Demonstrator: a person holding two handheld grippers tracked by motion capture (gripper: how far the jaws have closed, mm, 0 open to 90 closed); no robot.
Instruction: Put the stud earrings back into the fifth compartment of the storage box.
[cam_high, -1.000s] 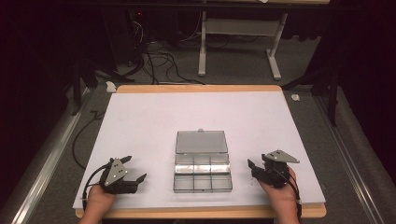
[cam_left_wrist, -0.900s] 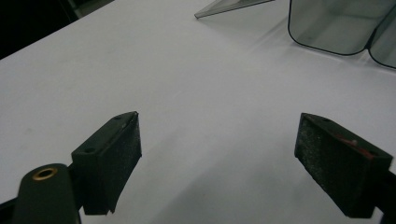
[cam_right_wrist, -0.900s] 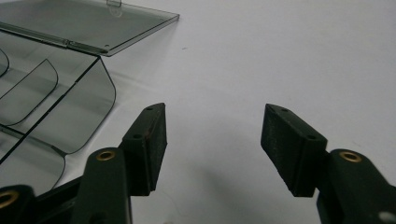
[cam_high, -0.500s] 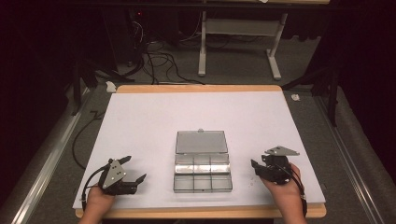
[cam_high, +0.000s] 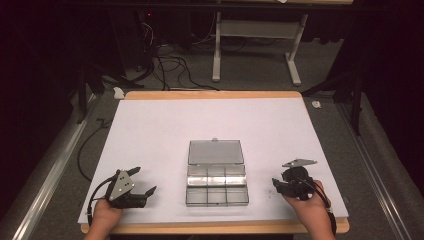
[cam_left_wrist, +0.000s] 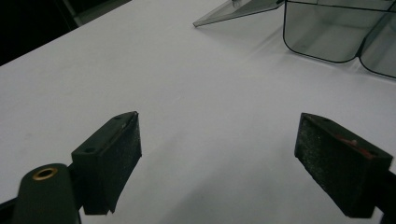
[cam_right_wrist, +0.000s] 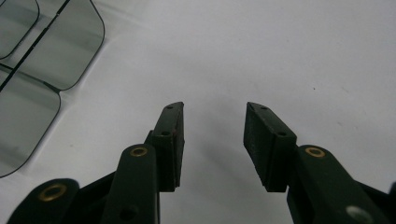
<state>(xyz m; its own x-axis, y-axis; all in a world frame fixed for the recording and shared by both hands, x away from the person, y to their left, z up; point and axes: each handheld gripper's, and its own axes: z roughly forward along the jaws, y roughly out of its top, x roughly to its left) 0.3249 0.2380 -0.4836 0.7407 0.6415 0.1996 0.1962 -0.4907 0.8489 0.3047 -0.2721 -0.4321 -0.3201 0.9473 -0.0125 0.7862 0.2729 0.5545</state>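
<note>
A clear plastic compartment box (cam_high: 217, 185) lies open at the near middle of the white table, its lid (cam_high: 215, 152) flat behind it. My left gripper (cam_high: 145, 181) rests near the front left edge, left of the box, jaws wide open over bare white surface (cam_left_wrist: 217, 135). The box's rounded compartments (cam_left_wrist: 327, 32) appear at the top right of the left gripper view. My right gripper (cam_high: 274, 182) sits right of the box, open with a narrower gap and nothing between its jaws (cam_right_wrist: 213, 133). Box compartments (cam_right_wrist: 51, 51) lie at the left in the right gripper view.
The white table (cam_high: 165, 125) has a wooden rim (cam_high: 210, 94) and wide bare room behind the box. Beyond it stand a metal table frame (cam_high: 255, 45) and cables (cam_high: 165, 65) on a grey floor. A rail (cam_high: 45, 180) runs along the left.
The right gripper has drifted slightly rightward and nearer the front edge. The left gripper and the box have stayed in place.
</note>
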